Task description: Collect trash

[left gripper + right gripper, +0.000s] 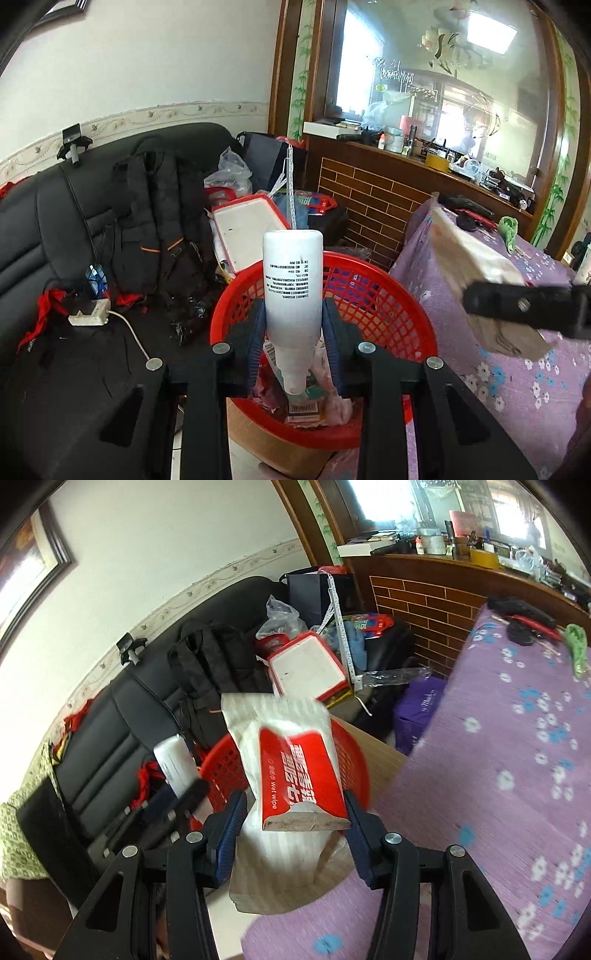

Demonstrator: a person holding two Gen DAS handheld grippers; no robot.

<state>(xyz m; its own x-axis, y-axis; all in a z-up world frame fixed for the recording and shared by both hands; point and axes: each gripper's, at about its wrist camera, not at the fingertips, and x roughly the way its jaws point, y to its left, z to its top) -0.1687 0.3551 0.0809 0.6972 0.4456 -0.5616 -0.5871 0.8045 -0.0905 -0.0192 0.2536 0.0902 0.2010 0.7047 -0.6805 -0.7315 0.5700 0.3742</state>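
While some litter already lies in the basket [391, 295] at frame centre, left gripper [293, 332] clamps a bottle [291, 280] and right gripper [293, 812] a wipes pack [295, 768], both undropped.

White wall [147, 55], black sofa [55, 221], brick-faced counter [369, 192], bright window [424, 74]

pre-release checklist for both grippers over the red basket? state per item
1. Left gripper shut on bottle: ok, both fingers press its sides.
2. Bottle above basket: ok, cap points down over the trash inside.
3. Right gripper shut on wipes pack: ok, but the pack is blurred.
4. Pack above basket: cannot tell; it overlaps the rim, depth unclear.
5. Grippers apart from each other: ok in the right wrist view, bottle sits left of the pack.
6. Room left in basket: cannot tell.
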